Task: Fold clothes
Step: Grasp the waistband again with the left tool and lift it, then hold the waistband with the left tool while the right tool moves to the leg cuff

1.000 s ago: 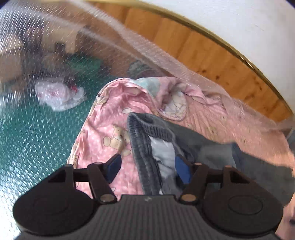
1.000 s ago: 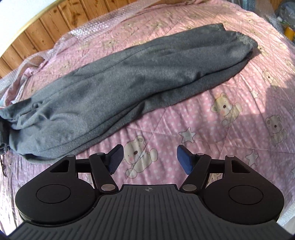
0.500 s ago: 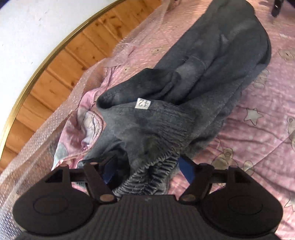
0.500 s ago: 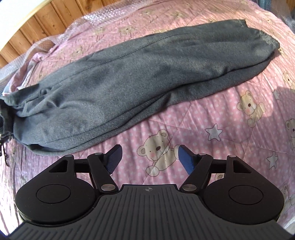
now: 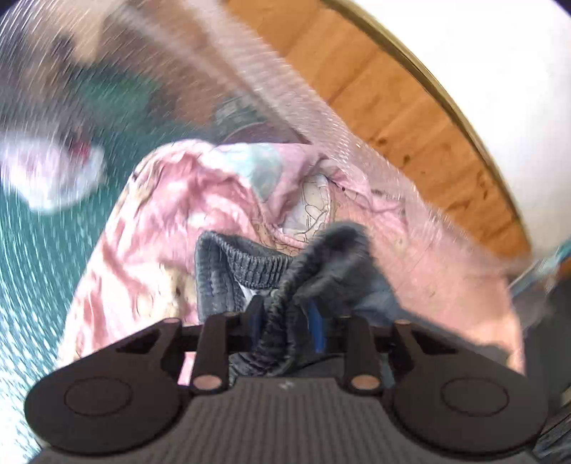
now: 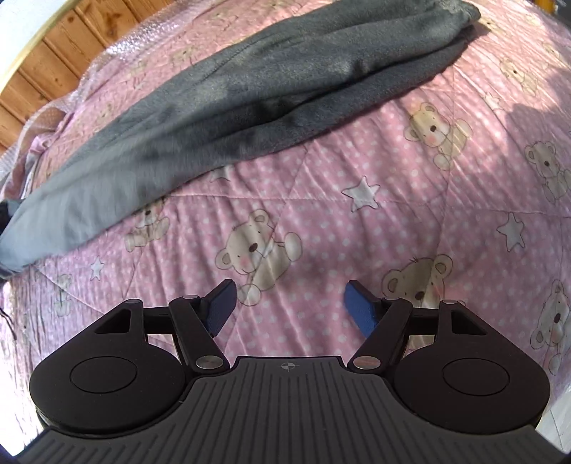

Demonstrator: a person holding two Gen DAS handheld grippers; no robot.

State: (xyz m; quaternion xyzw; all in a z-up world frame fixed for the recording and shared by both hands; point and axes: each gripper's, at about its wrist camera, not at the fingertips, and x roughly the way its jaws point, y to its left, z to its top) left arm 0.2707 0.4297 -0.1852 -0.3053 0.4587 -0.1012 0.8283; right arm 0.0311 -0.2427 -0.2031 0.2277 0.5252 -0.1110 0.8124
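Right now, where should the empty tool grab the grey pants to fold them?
Probably the cuff end, at the far right of the grey pants, coming down from above. The legs lie flat and stacked on the pink bear quilt, so that edge pinches easily. The right tool is open over bare quilt.

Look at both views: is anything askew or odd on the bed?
Yes. The quilt's corner is rumpled and turned back, showing its pale underside. The grey sweatpants lie aslant across the quilt, their ribbed waistband bunched up between the closing left claw's pads.
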